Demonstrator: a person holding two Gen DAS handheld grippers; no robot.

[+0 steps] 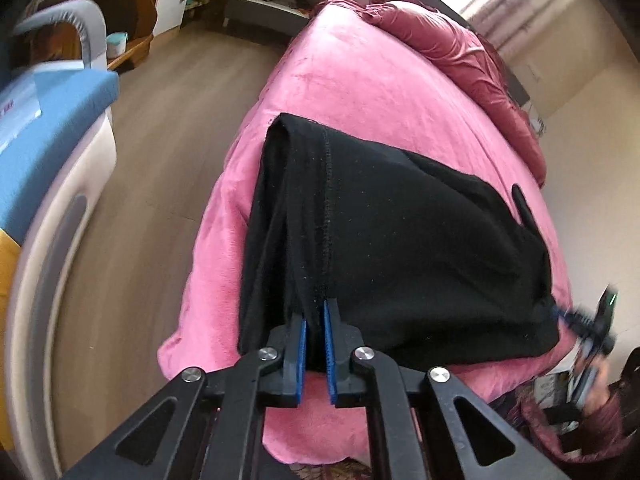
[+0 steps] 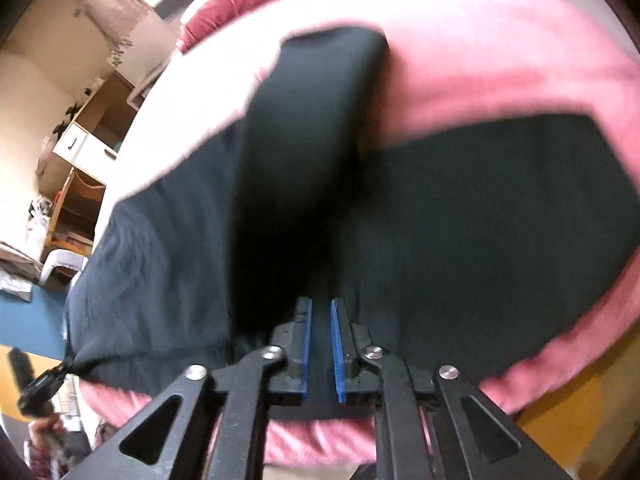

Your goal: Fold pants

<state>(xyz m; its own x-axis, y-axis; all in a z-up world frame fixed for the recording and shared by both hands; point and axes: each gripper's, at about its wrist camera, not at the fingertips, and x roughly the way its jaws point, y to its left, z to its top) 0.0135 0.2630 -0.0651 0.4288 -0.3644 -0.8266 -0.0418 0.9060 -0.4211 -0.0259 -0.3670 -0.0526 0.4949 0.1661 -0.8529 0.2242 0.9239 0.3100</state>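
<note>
Seam stitching (image 1: 329,184) only left-view

The black pants (image 1: 400,248) lay folded on the pink bed (image 1: 360,92), a stitched seam running along them, near edge lifted, one leg stretching away.

Pants (image 1: 380,240): lying on the bed (image 1: 360,80), toward its near end, with bedding (image 1: 472,60) heaped along the far right side. Left claw (image 1: 315,320) at the pants' near edge; right claw (image 1: 560,314) at their right corner. Floor (image 1: 168,140) left of the bed, shelf unit (image 1: 132,12) beyond.
</note>
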